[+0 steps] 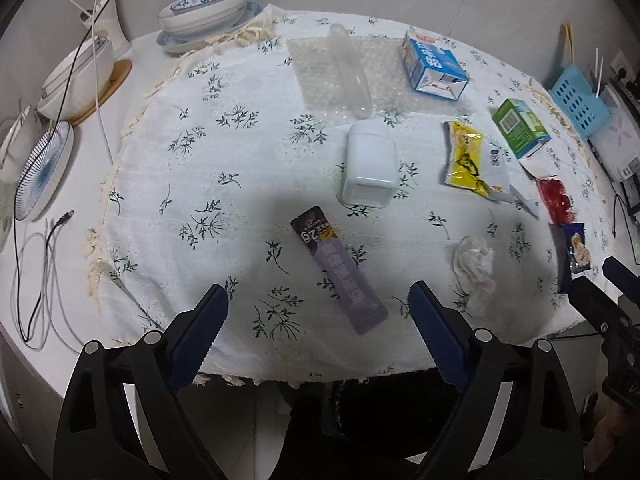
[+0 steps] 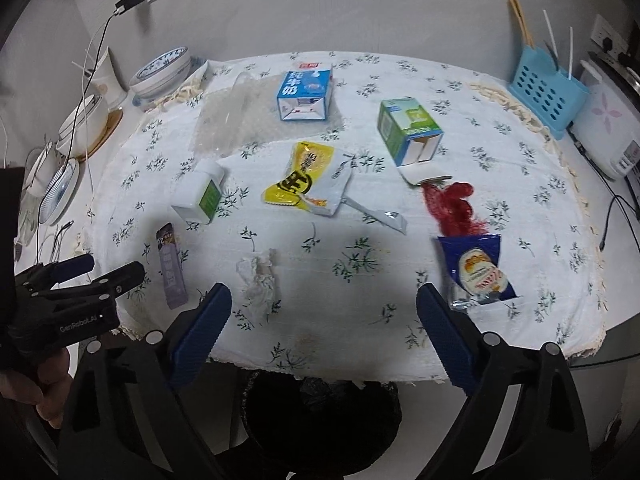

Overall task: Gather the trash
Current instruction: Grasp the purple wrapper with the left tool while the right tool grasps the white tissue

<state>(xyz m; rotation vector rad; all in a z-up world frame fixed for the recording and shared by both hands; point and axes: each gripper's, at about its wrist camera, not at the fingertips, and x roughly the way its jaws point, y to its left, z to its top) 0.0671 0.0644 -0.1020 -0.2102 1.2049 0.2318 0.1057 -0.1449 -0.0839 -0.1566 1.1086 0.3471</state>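
Trash lies scattered on a flowered tablecloth [image 1: 168, 184]. A purple wrapper [image 1: 340, 276] lies just beyond my open left gripper [image 1: 318, 292], nothing between its fingers. A crumpled tissue [image 2: 260, 276] lies near the left finger of my open right gripper [image 2: 324, 292], and a blue snack packet [image 2: 478, 268] by its right finger. Further back are a white bottle [image 1: 370, 164], a yellow wrapper [image 2: 300, 176], a red wrapper [image 2: 452, 204], a blue milk carton [image 2: 306, 94] and a green carton [image 2: 408, 132]. Neither gripper touches anything.
A black bin [image 2: 320, 420] stands below the table's near edge. Bowls [image 1: 204, 4] and plates [image 1: 44, 176] crowd the left side, with cables [image 1: 36, 288] beside them. A blue basket [image 2: 548, 96] and a white appliance [image 2: 608, 136] stand at the right. Bubble wrap [image 1: 320, 76] with a clear bottle lies at the back.
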